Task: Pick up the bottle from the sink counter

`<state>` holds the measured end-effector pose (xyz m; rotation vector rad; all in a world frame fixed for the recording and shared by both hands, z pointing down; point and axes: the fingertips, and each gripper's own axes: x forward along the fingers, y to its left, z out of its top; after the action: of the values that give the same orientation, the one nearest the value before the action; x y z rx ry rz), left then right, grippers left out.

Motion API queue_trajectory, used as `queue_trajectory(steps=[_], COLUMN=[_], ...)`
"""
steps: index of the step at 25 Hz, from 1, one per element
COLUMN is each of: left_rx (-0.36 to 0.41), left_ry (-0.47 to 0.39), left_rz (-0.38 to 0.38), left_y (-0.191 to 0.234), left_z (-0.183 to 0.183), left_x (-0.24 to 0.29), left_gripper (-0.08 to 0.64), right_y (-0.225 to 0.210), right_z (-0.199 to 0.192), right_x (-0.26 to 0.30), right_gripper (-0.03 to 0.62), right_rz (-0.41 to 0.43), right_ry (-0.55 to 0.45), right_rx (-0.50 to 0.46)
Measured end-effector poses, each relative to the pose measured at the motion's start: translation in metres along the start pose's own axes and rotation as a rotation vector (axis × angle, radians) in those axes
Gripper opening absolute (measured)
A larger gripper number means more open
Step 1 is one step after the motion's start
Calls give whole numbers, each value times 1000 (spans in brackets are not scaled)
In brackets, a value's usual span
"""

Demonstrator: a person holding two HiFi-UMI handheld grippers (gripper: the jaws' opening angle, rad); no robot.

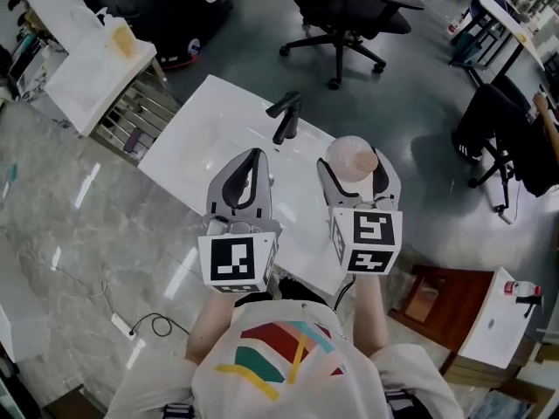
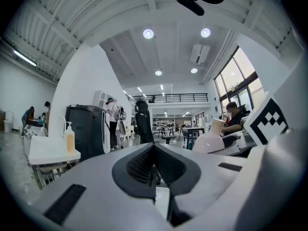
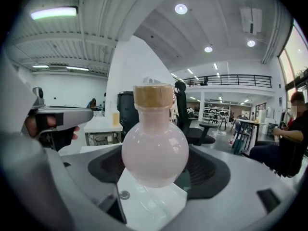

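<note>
A round pale pink bottle (image 3: 155, 150) with a cork stopper (image 3: 153, 96) sits between the jaws of my right gripper (image 3: 155, 170), which is shut on its belly. From the head view the bottle (image 1: 351, 158) and right gripper (image 1: 351, 171) are over the right part of the white sink counter (image 1: 196, 142). I cannot tell whether the bottle's base touches the counter. My left gripper (image 1: 252, 159) hovers beside it to the left, jaws closed together with nothing between them (image 2: 155, 177). The bottle (image 2: 211, 139) also shows at the right of the left gripper view.
A black faucet (image 1: 286, 116) stands on the counter just beyond both grippers. A black office chair (image 1: 345, 11) is on the floor behind the counter. A white table (image 1: 92, 72) stands far left, a draped chair (image 1: 507, 138) at right, and a wooden cabinet (image 1: 437, 295) at near right.
</note>
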<state>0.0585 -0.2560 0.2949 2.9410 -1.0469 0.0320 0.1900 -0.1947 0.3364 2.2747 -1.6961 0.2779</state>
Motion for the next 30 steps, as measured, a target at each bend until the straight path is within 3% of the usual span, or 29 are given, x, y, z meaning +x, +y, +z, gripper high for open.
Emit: queue_trajectory(steps=[9,16,23,30], left_rx=[13,38,51,54], left_ry=[-66,-71,-103,-144], left_rz=[140,260,350,385], left_y=[48,78,99,106], left_z=[27,29,36,47], left_x=[-50,-94,-128,-140], left_gripper=[17,17,17,17], right_y=[100,158,191,207], right_z=[51,64,69,76], right_x=[-28,-44,-54,-57], right_gripper=[390,390,390,390], right_rz=[217,357,439,477], right_ry=[-188,-250,-298,-323], right_rx=[-82,-99,-109,-114])
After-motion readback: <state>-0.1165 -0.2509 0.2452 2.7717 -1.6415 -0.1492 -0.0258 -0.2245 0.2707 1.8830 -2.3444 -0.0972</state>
